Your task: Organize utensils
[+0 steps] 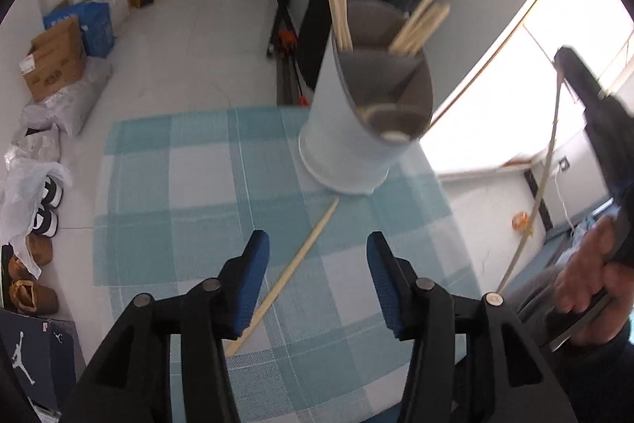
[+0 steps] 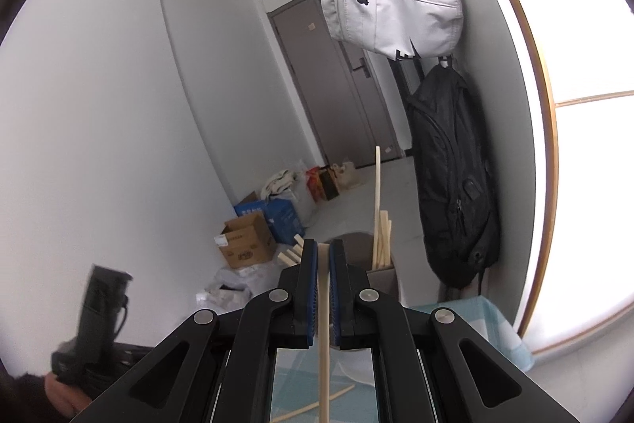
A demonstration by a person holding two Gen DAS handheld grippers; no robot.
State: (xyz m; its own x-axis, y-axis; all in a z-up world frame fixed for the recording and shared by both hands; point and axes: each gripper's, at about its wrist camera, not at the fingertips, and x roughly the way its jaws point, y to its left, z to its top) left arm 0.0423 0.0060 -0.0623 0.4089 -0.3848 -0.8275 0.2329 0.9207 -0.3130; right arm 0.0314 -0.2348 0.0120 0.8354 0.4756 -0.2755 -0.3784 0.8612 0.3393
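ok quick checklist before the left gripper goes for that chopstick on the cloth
1. Left gripper open: ok, jaws apart and empty.
2. Loose chopstick reachable: ok, flat on the checked cloth, running between the fingers.
3. Right gripper secure: ok, shut on its own chopstick.
4. Holder upright: ok.
5. Free room in holder: ok, front compartments look open.
6. Exact alignment: cannot tell, picture blurred.
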